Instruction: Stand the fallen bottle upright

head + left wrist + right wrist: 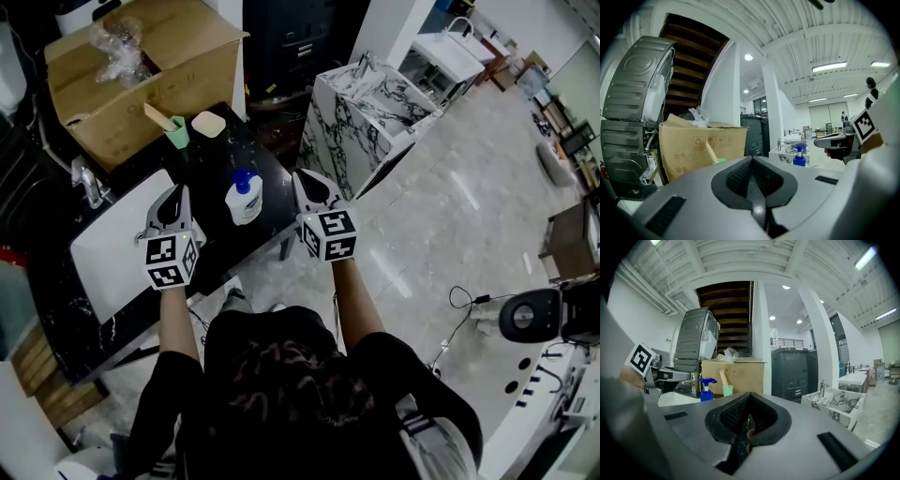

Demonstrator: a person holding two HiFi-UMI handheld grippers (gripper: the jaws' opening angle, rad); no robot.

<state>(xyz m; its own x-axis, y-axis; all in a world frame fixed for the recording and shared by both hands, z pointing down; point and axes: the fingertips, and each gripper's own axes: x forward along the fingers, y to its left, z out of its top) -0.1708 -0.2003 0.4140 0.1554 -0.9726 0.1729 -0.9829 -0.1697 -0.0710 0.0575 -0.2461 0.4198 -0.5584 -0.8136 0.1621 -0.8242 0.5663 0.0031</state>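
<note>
The white bottle [244,199] with a blue pump top stands upright on the black table [277,208], between my two grippers and touched by neither. My left gripper [172,197] hovers to its left, jaws shut with nothing in them. My right gripper [312,184] hovers to its right at the table's edge, jaws also shut and empty. In the left gripper view the bottle [799,157] shows beyond the shut left gripper [751,159], near the other gripper. In the right gripper view the bottle [706,390] stands far left of the shut right gripper [749,395].
A cardboard box [141,75] stands at the table's back. In front of it are a green cup [176,131] with a wooden stick and a cream dish [208,124]. A white sink [112,248] with a tap [87,183] lies left. A marble sink unit [366,108] stands right.
</note>
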